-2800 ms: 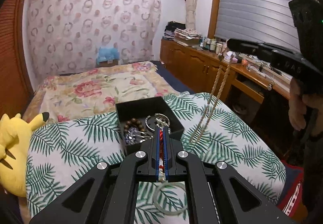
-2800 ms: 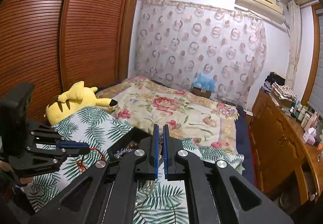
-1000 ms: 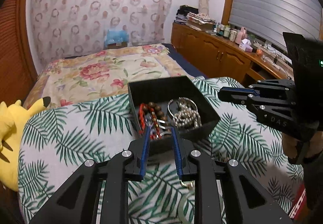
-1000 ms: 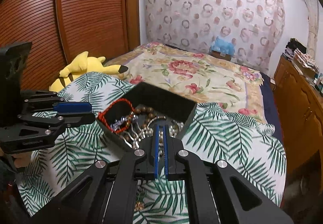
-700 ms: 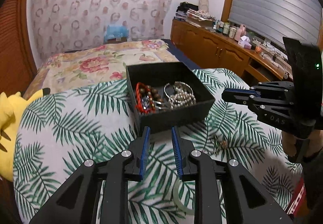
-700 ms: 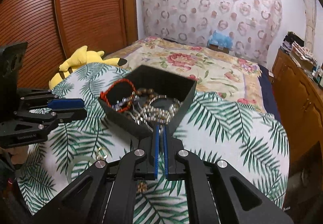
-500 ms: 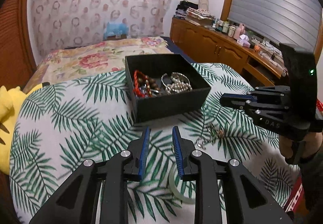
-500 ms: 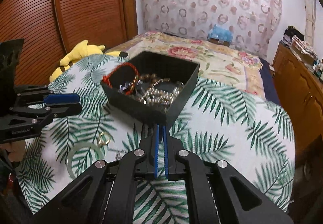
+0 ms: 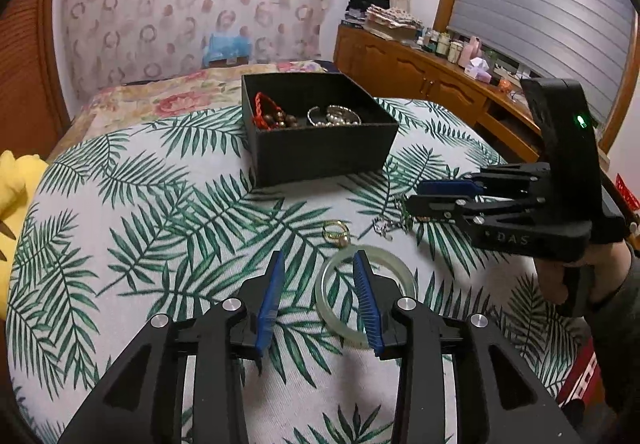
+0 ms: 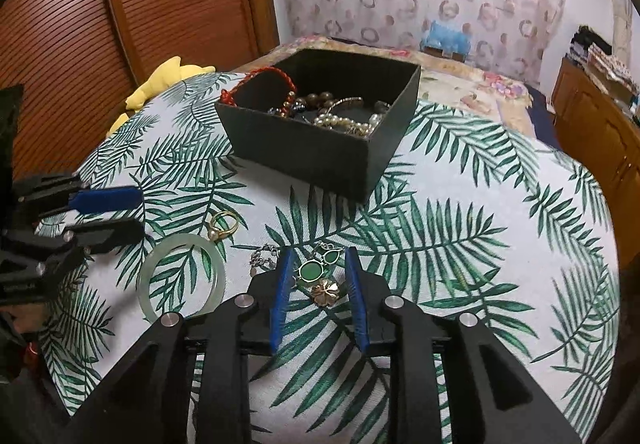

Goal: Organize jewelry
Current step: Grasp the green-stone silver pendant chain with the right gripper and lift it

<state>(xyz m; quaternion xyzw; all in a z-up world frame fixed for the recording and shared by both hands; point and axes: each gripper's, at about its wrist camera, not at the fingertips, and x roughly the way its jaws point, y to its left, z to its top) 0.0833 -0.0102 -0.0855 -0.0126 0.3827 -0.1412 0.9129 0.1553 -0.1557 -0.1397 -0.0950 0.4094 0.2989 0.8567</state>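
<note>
Two grippers over a palm-leaf cloth (image 9: 132, 204) on a rounded worktop, both with fingers spread and grasping nothing.

Left gripper (image 9: 319, 264): blue pads apart, hovering low at the near edge. In its own view the pale green bangle (image 9: 366, 298) lies flat on the cloth at about 3 o'clock of the gap, the right pad crossing in front of the ring's left side. Whether pad and bangle touch, cannot tell. A gold ring (image 9: 336, 233) sits just beyond the bangle at 12 o'clock, close to its rim.

Right gripper (image 10: 316, 264): fingers released, set either side of a small cluster, namely a green-stone pendant (image 10: 310, 271) and a gold clover charm (image 10: 325, 290) nearer the camera. Small green earrings (image 10: 330, 253) lie just past the fingertips. A silver chain piece (image 10: 262, 258) rests outside the left pad, at 9 o'clock.

Black box (image 10: 320, 148), open-topped, stands farther back on the cloth at 12 o'clock from both grippers, well apart from the loose pieces. Inside: red cord bracelet (image 10: 262, 82) propped against the left wall, brown beads (image 10: 316, 98), pearls (image 10: 344, 123).

Yellow plush toy (image 10: 168, 82) at the worktop's far left edge.
</note>
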